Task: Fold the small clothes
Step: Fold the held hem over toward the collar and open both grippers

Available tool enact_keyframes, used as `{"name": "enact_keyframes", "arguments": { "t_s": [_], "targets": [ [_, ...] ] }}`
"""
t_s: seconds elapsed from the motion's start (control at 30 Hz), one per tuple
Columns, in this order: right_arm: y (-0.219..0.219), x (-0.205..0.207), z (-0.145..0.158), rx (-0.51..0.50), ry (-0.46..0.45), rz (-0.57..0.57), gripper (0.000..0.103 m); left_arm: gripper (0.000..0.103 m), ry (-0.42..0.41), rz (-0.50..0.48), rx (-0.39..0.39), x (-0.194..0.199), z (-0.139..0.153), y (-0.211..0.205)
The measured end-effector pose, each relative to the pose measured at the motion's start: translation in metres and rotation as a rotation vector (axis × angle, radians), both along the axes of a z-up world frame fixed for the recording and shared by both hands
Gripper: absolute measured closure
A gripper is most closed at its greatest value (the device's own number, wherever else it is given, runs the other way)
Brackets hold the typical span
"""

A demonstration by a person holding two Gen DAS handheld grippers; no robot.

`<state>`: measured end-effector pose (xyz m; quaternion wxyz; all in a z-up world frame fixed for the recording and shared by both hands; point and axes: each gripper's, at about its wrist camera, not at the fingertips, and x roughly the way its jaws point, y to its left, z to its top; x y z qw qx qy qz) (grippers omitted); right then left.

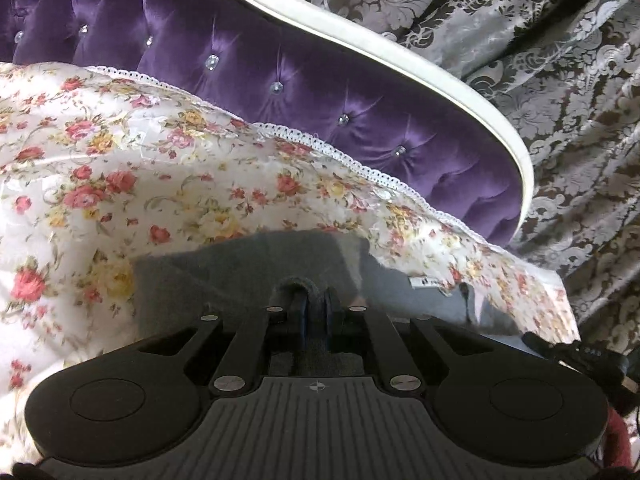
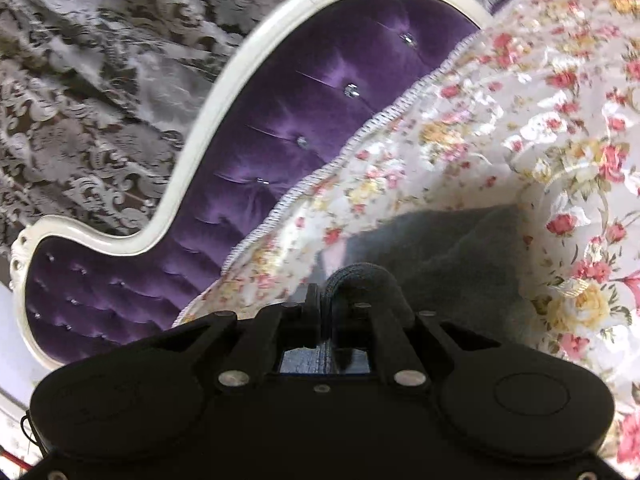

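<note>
Together, the two wrist views show one grey garment (image 1: 248, 268), one floral bedspread (image 1: 120, 168) with a white lace edge, one purple tufted headboard (image 1: 240, 60) in a white frame, and one patterned grey curtain (image 1: 520, 60) behind it. Two grippers appear, one per view. Left gripper (image 1: 316, 300): jaws nearly closed, pinching a rolled fold of the grey garment, which bulges up as a small loop just beyond the fingertips; the rest of the cloth spreads forward over the bedspread, and a small white label (image 1: 426, 282) shows near its right-hand edge. Right gripper (image 2: 326, 300): jaws likewise almost together, clamped on a thick hem-like fold of the same grey fabric (image 2: 440, 248), which arches over the fingertips and extends to the right across the floral cover. Both views are slightly blurred. Seven crystal buttons are countable on the headboard in the left view, though blur makes the count uncertain.
</note>
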<state>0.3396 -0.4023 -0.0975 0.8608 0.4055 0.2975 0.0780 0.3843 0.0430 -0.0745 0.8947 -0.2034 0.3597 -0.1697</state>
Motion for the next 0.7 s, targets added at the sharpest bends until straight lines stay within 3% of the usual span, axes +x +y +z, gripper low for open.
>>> {"name": "enact_keyframes", "arguments": {
  "t_s": [0.07, 0.1, 0.17, 0.23, 0.37, 0.57, 0.7],
  "targets": [
    [-0.001, 0.003, -0.005, 0.011, 0.005, -0.004, 0.083, 0.068, -0.001, 0.015, 0.0, 0.004, 0.003, 0.002],
    [-0.003, 0.003, -0.006, 0.016, 0.007, -0.019, 0.081, 0.063, -0.012, 0.037, 0.004, 0.003, 0.008, 0.005],
    [-0.008, 0.0, -0.004, 0.028, -0.018, -0.046, 0.044, 0.057, -0.06, 0.062, 0.019, -0.002, 0.019, 0.009],
    [-0.009, -0.007, 0.006, 0.001, -0.055, -0.051, 0.026, 0.053, -0.112, 0.063, 0.065, -0.012, 0.032, 0.01],
    [0.005, -0.021, 0.032, -0.164, -0.099, 0.005, 0.026, 0.041, -0.178, 0.018, 0.159, -0.035, 0.046, 0.003],
    [0.058, -0.043, 0.049, -0.469, -0.134, 0.158, 0.024, 0.039, -0.176, -0.115, 0.3, -0.062, 0.029, -0.026],
    [0.087, -0.05, 0.041, -0.567, -0.124, 0.241, 0.024, 0.039, -0.181, -0.163, 0.402, -0.063, 0.015, -0.039]
  ]
}}
